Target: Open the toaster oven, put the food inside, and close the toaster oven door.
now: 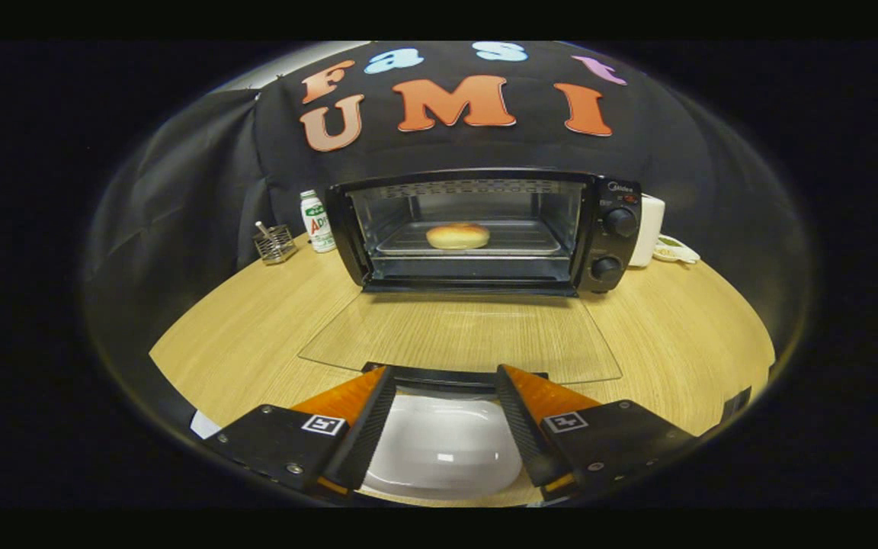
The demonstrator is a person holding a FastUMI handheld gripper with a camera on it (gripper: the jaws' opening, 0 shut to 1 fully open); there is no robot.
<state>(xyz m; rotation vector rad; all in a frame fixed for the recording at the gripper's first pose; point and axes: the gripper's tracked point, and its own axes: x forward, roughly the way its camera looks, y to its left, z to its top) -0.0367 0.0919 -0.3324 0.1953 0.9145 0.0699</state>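
A black toaster oven (485, 232) stands at the back of the wooden table with its glass door (462, 335) folded down flat toward me. A round bun (458, 235) rests on the metal tray (408, 245) inside the oven. My gripper (444, 375) is open, its fingertips right at the door's dark handle (447, 378), which runs across between them. Nothing is held between the fingers. Below them sits an empty white plate (443, 446).
A white bottle with a green label (318, 221) and a small wire basket (274, 243) stand left of the oven. A white container (648, 229) and a small dish (675, 250) sit to its right. The wooden table (675, 335) ends at a rounded front edge.
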